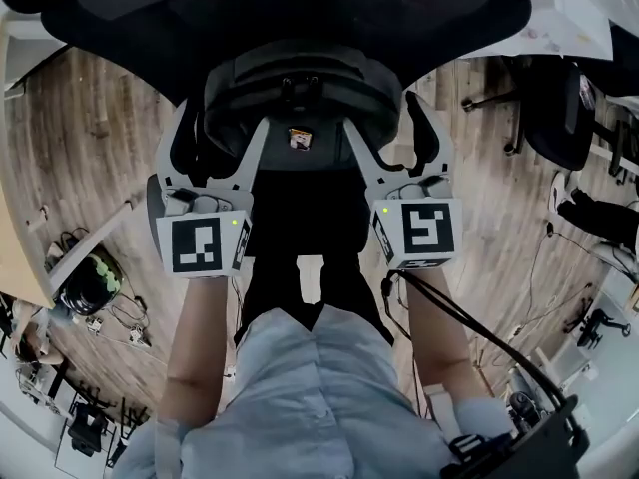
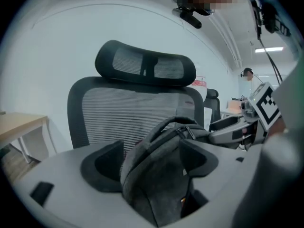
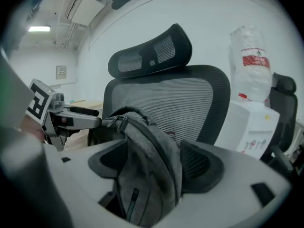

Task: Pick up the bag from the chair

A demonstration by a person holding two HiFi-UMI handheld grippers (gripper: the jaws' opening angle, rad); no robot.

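Note:
A grey backpack (image 1: 290,83) stands on the seat of a black mesh office chair (image 1: 300,8), leaning against its backrest (image 2: 128,113). My two grippers hold it from either side. The left gripper (image 1: 220,140) has its jaws around the bag's left edge; in the left gripper view the backpack (image 2: 156,175) fills the gap between both pads, and its top handle (image 2: 164,125) arches above. The right gripper (image 1: 392,136) has its jaws around the bag's right edge, and the backpack (image 3: 147,165) touches both pads there. Both grippers are shut on the bag.
A second black chair (image 1: 559,108) stands at the right on the wooden floor. A white water dispenser with a bottle (image 3: 249,61) is beside the chair. A light wooden desk (image 2: 19,122) stands left. Cables and gear (image 1: 90,287) lie on the floor at the left.

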